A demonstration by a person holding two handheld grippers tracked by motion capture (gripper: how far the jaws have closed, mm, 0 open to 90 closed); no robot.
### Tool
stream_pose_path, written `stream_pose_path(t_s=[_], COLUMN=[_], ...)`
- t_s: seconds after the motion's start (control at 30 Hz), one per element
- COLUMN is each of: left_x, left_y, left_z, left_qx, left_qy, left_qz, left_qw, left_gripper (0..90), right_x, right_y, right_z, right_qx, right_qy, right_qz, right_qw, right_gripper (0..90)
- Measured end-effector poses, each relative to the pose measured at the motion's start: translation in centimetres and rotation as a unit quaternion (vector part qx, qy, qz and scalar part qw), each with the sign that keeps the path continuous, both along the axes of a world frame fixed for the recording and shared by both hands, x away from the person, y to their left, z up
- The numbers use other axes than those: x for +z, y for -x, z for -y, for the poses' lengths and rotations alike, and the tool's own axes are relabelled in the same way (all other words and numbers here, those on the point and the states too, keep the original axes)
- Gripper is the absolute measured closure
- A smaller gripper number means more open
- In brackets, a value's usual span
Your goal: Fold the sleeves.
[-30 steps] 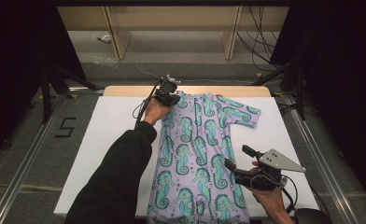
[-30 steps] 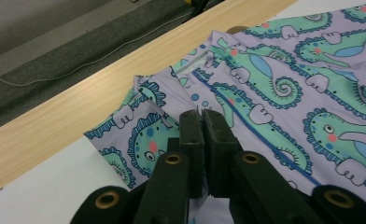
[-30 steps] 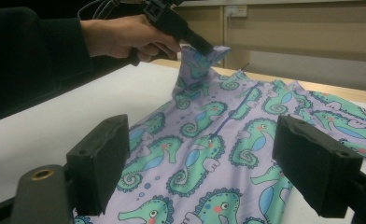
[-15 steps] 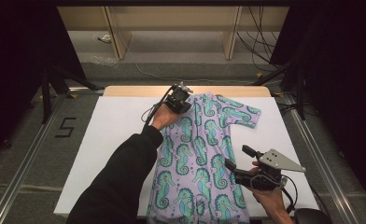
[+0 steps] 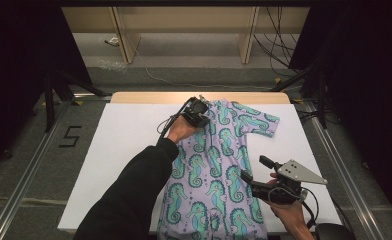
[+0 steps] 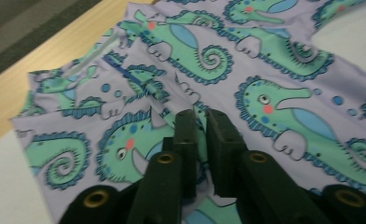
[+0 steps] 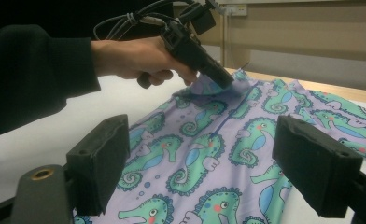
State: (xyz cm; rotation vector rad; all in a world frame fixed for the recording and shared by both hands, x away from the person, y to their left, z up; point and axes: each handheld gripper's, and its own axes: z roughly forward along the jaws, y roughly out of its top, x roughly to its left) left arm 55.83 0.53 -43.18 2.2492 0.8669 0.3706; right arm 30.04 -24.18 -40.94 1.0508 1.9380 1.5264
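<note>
The seahorse-print garment [image 6: 265, 93] is pinched near its collar between the left gripper's [image 6: 203, 122] pressed-together jaws. The right gripper's [image 7: 218, 158] jaws are spread above the garment's lower half on the table [image 5: 129, 140]; its hem is cut off.

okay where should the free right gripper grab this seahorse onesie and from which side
Probably the right short sleeve: it lies flat and spread toward the right edge of the white table, apart from the fold the left gripper pinches. Bring the open right gripper in from the right, low, over the sleeve's hem.
</note>
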Motion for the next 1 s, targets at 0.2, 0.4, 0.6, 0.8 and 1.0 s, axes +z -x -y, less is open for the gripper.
stream_pose_path(t_s=[0.2, 0.4, 0.6, 0.8, 1.0], left_x=[1.1, 2.3, 3.1, 3.6, 3.9], left_y=[0.3, 0.0, 0.4, 1.6, 2.8], left_z=[-0.4, -2.0, -3.4, -4.5, -5.1], left_qx=[0.01, 0.041, 0.055, 0.056, 0.06], left_qy=[0.026, 0.046, 0.088, 0.125, 0.149], left_qz=[0.005, 0.017, 0.027, 0.039, 0.051], left_qw=[0.9996, 0.9979, 0.9943, 0.9898, 0.9856], left_gripper=[48.0, 35.0, 25.8, 24.4, 22.1], right_x=[0.0, -0.1, 0.0, -0.1, -0.1], right_y=[-0.1, 0.0, -0.1, -0.1, -0.1], right_z=[0.1, 0.0, 0.0, 0.0, 0.0], right_qx=[-0.001, 0.0, 0.0, 0.0, 0.0], right_qy=[-0.002, 0.001, -0.001, -0.001, 0.0], right_qz=[-0.003, -0.002, -0.003, -0.003, -0.003], right_qw=[1.0, 1.0, 1.0, 1.0, 1.0], right_gripper=[20.0, 20.0, 20.0, 19.9, 19.9])
